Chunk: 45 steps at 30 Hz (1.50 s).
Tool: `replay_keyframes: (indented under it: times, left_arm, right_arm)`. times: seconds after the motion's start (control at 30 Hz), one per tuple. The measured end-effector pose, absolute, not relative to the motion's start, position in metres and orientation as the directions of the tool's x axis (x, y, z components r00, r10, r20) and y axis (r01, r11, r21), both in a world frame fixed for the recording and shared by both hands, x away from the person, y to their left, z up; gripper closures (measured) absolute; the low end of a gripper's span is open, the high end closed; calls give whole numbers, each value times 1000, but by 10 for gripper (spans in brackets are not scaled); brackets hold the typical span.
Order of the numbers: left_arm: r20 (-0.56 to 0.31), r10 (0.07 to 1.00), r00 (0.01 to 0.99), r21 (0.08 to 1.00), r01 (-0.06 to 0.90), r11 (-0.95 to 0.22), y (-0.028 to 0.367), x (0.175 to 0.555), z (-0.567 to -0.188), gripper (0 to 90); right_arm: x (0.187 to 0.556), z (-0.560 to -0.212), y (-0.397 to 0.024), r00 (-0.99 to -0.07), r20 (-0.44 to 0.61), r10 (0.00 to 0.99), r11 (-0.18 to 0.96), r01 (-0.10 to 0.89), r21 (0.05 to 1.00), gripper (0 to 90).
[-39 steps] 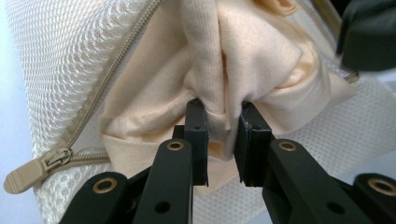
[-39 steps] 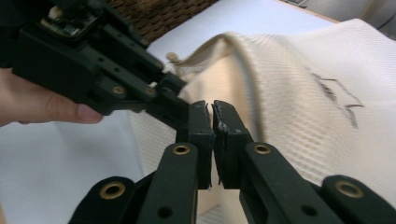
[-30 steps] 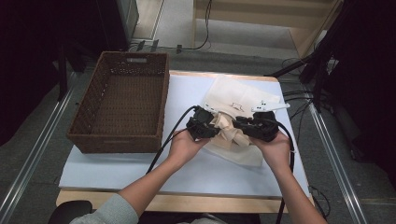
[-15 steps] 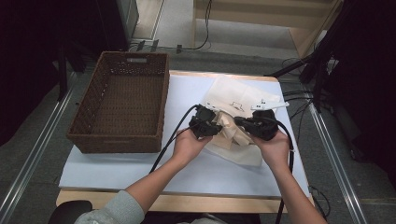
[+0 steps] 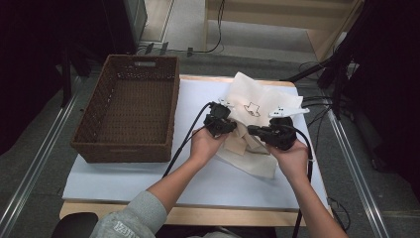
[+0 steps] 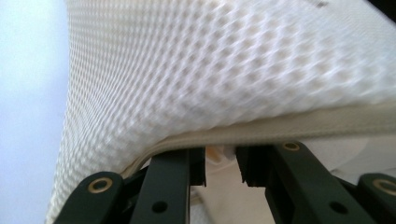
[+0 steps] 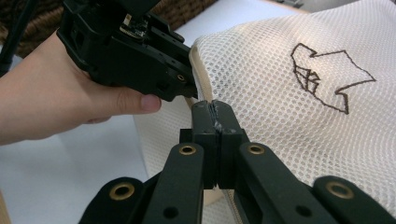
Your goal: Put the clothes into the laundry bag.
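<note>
White tabletop (image 5: 148, 173): right gripper (image 7: 215, 109) jaws clenched on mesh bag (image 5: 257, 106) edge, left gripper (image 6: 220, 163) jaws slightly parted.

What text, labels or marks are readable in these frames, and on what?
No readable words or numbers.
Mesh bag: a dark outline drawing stitched on it, a figure, not letters; it also shows in the high view.
Grey sleeve: a light print, too small to read.
Left gripper: a small board on top, nothing legible.
</note>
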<state>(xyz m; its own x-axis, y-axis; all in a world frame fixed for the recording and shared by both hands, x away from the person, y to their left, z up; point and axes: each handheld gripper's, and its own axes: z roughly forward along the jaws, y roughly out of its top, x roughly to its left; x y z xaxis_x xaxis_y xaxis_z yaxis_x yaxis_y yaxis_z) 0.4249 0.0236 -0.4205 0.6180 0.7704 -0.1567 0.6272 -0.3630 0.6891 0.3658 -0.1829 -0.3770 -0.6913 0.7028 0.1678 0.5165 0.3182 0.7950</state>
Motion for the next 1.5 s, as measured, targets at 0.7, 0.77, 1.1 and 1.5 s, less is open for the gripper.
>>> replay_keyframes:
  times: [0.7, 0.77, 1.1, 1.5]
  left_arm:
    - [-150, 711, 687, 674, 597, -435, 54, 378, -416, 398]
    - [-167, 714, 681, 658, 616, -434, 54, 378, -423, 394]
    - [-177, 733, 657, 598, 664, -450, 41, 382, -459, 384]
    - [-133, 693, 709, 630, 600, -492, 22, 385, -464, 791]
  right_arm:
    - [367, -382, -181, -693, 158, 704, 337, 521, 784, 900]
    - [367, -382, -181, -693, 158, 703, 339, 522, 783, 900]
    - [367, -381, -182, -691, 162, 704, 334, 524, 784, 900]
    - [367, -381, -183, -692, 162, 704, 332, 522, 786, 900]
